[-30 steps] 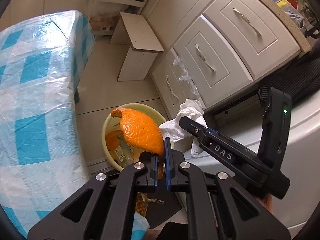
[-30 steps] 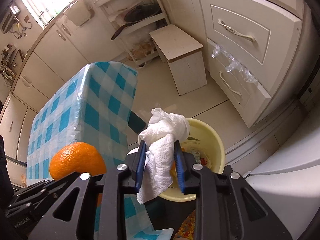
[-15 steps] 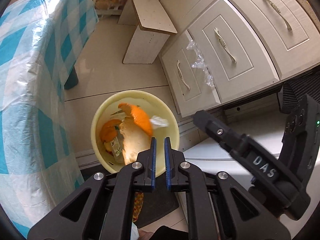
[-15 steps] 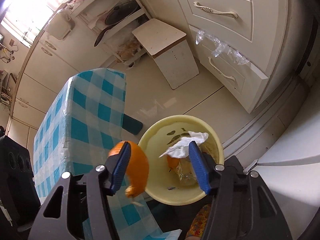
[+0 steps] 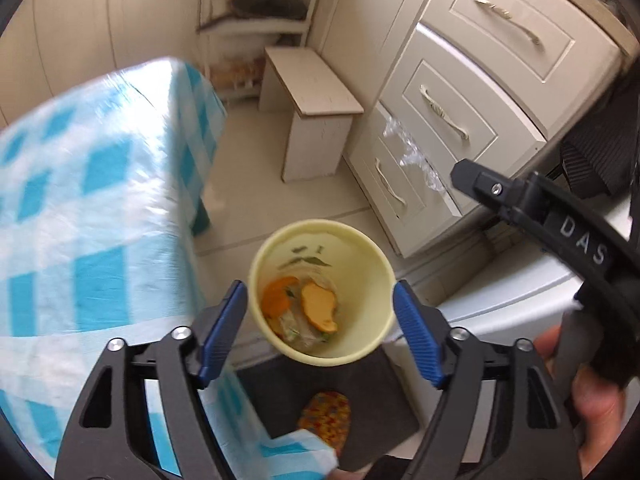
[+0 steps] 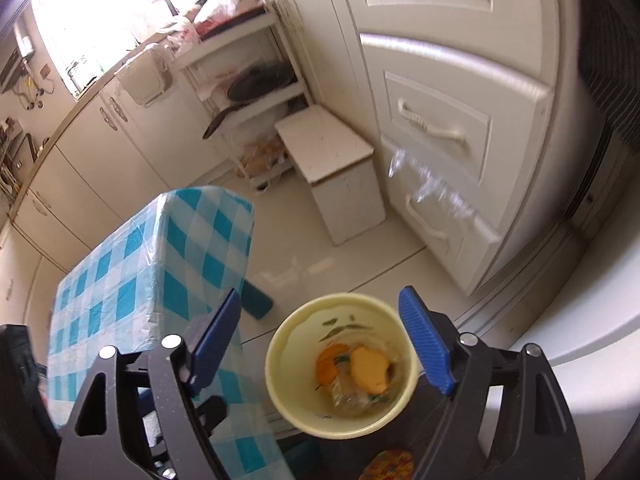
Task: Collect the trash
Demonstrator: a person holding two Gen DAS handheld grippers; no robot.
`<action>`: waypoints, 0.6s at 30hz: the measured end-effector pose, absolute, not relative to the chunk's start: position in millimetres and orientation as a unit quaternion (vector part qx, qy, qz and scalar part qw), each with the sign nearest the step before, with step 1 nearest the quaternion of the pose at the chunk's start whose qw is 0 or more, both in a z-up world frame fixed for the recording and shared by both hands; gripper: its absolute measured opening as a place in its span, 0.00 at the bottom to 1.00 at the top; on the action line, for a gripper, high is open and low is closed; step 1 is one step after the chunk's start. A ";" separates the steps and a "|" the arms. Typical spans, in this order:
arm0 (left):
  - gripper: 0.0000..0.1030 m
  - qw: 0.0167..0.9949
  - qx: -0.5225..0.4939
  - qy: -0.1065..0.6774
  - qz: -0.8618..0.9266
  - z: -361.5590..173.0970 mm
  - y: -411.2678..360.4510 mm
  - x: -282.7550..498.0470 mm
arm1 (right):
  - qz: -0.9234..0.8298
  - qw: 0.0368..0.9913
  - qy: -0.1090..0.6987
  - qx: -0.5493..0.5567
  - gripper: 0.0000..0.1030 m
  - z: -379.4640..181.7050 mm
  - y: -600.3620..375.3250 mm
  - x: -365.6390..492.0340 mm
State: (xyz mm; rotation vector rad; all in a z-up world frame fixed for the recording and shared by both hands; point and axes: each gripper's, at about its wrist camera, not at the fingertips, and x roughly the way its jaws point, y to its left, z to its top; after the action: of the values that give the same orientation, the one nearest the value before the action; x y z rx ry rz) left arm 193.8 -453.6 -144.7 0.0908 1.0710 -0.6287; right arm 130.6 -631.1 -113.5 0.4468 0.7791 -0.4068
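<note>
A pale yellow trash bin point(image 5: 376, 268) stands on the floor below both grippers; it also shows in the right wrist view point(image 6: 280, 364). Orange peel point(image 5: 320, 306) and clear wrapping lie inside it, seen again in the right wrist view point(image 6: 370, 370). My left gripper point(image 5: 320, 334) is open and empty above the bin. My right gripper point(image 6: 320, 344) is open and empty above the bin; its black body shows at the right of the left wrist view point(image 5: 560, 224).
A table with a blue-and-white checked cloth point(image 5: 92, 208) stands left of the bin. A small white stool point(image 5: 312, 112) and a cream drawer unit point(image 5: 460, 120) stand behind. A dark mat point(image 5: 360, 412) lies under the bin. A white appliance point(image 6: 580, 360) is on the right.
Both grippers opened wide. The orange peel and the white tissue dropped into the bin. Both views pulled back and tilted up from the bin.
</note>
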 end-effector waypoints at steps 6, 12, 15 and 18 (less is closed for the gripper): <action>0.83 0.854 0.065 0.435 -0.277 -101.2 -414.2 162.6 | -0.221 0.911 0.305 0.168 0.92 -73.4 -604.5 89.3; 0.86 0.874 0.072 0.399 -0.268 -72.4 -375.0 135.8 | -0.223 0.923 0.270 0.160 0.93 -61.5 -572.9 50.5; 0.87 0.881 0.081 0.385 -0.261 -61.6 -357.2 121.2 | -0.226 0.930 0.249 0.147 0.93 -49.8 -553.2 31.1; 0.89 0.890 0.086 0.368 -0.255 -48.9 -337.7 106.3 | -0.225 0.934 0.233 0.151 0.93 -37.4 -536.6 9.7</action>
State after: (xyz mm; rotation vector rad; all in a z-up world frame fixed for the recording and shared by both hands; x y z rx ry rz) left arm 106.3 -337.7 -48.9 0.1785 0.7653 -0.5290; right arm 9.7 -536.6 -37.4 0.3084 0.4773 -0.4605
